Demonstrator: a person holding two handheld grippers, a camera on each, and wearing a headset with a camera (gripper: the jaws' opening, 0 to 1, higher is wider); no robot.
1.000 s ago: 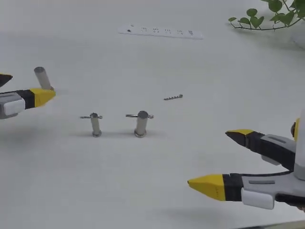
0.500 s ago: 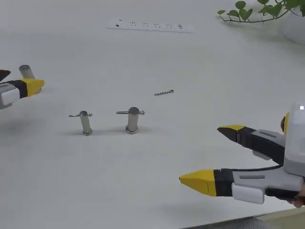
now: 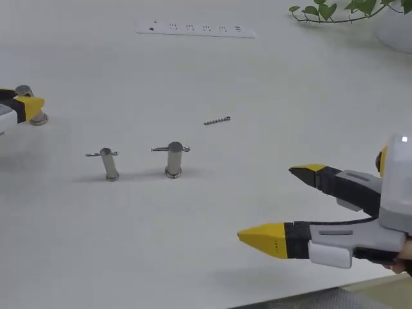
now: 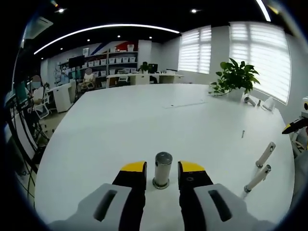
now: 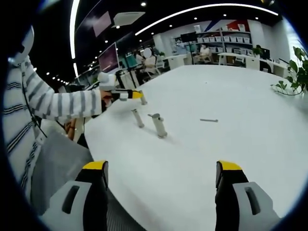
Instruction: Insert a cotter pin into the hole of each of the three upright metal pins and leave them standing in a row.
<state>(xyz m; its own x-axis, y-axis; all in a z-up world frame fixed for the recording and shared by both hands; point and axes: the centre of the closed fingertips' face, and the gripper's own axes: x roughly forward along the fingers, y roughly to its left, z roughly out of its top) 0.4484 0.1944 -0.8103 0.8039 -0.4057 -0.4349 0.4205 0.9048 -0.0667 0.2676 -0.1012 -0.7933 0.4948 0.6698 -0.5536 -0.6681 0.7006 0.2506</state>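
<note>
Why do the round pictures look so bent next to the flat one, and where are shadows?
Left gripper view: fisheye lens curves the table edge and ceiling light strip; the windows glare bright. Right gripper view: same curving, far room soft. Head view: straight, evenly lit, only faint shadows beside the metal pins.

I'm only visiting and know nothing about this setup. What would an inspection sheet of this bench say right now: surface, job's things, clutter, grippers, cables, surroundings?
Surface: white table, bare between the parts.
Job's things: left pin and middle pin stand upright, each with a cotter pin through its top. Bare pin stands upright without one. Loose cotter pin lies flat beyond them.
Clutter: power strip at the far side.
Grippers: left gripper straddles the bare pin, with a thin gap on each side. Right gripper is wide open and holds nothing.
Cables: nothing seen.
Surroundings: plant; the gripper views show office desks and window blinds.
</note>
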